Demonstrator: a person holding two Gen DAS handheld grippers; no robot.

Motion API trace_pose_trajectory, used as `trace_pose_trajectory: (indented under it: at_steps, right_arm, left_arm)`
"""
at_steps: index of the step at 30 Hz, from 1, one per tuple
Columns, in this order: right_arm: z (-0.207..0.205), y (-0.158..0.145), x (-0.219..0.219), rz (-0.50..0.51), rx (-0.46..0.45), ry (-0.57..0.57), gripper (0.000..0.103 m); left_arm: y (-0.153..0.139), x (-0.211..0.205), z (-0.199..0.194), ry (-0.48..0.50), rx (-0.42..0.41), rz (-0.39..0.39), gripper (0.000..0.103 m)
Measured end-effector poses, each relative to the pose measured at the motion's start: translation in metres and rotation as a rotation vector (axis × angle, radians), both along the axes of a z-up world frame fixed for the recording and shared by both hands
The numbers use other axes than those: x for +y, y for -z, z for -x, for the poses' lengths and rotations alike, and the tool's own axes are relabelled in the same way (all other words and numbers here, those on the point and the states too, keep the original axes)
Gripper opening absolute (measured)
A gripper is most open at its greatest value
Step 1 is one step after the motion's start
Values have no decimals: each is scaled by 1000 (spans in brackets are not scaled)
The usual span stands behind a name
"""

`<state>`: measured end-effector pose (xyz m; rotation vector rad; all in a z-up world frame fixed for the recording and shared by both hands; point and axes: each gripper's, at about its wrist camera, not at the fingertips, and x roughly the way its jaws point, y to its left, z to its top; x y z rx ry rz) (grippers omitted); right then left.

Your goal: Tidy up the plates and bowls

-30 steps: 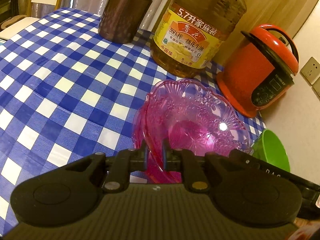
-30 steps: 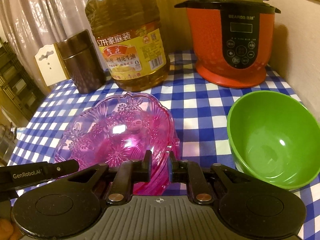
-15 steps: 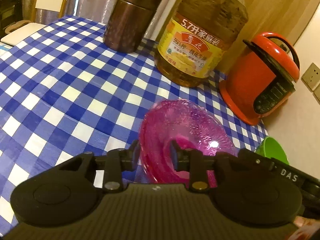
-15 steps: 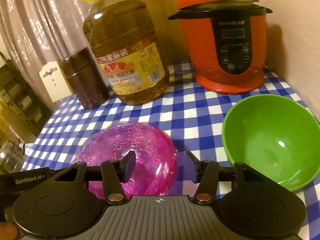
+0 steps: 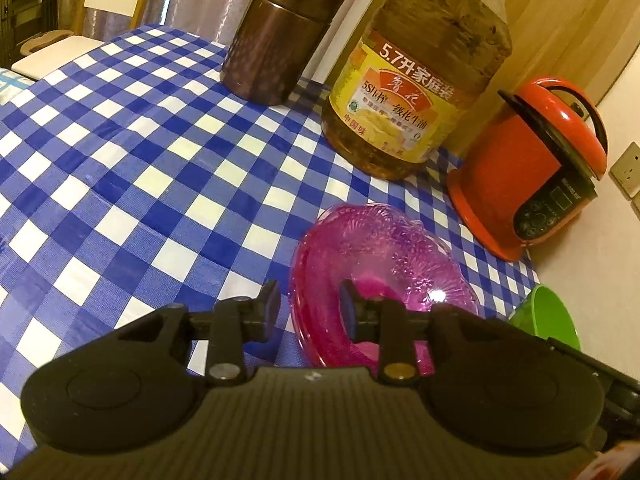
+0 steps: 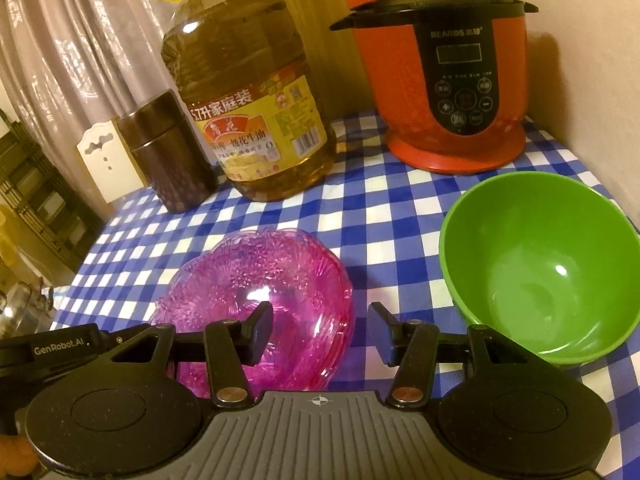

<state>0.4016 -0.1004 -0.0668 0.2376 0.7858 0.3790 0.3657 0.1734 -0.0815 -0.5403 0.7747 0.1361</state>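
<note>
A pink patterned glass bowl [image 5: 384,264] rests on the blue checked tablecloth; it also shows in the right wrist view [image 6: 276,280]. My left gripper [image 5: 309,305] is open, its fingers standing either side of the bowl's near-left rim without touching it. My right gripper [image 6: 320,326] is open and empty, just above and behind the bowl's right rim. A green bowl [image 6: 536,264] stands upright to the right of the pink bowl, apart from it; its edge shows in the left wrist view [image 5: 548,316].
A large oil bottle [image 6: 248,120], a dark brown canister [image 6: 168,156] and a red electric cooker [image 6: 444,64] stand along the back of the table. A wall [image 6: 592,60] runs on the right. The left gripper's body [image 6: 60,350] is at lower left.
Both grippers have let go of the pink bowl's rim, opened and pulled back upward. The bowl has gone from tilted up to lying lower on the cloth.
</note>
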Motion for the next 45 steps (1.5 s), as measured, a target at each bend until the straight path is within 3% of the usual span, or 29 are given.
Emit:
trace_pose_trajectory:
  at_steps: [14, 32, 39, 45]
  right_arm:
    - [24, -18, -13, -38, -14, 16, 53]
    - [120, -40, -67, -93, -16, 120, 53]
    - [151, -37, -82, -78, -34, 134, 53]
    - [151, -27, -92, -58, 0, 136, 53]
  left_arm:
    - [-20, -11, 26, 55, -27, -7, 28]
    - [-55, -65, 105, 217, -70, -58, 28]
    - [-47, -90, 125, 286, -32, -77, 28]
    - [-40, -105, 127, 321, 0, -102, 28]
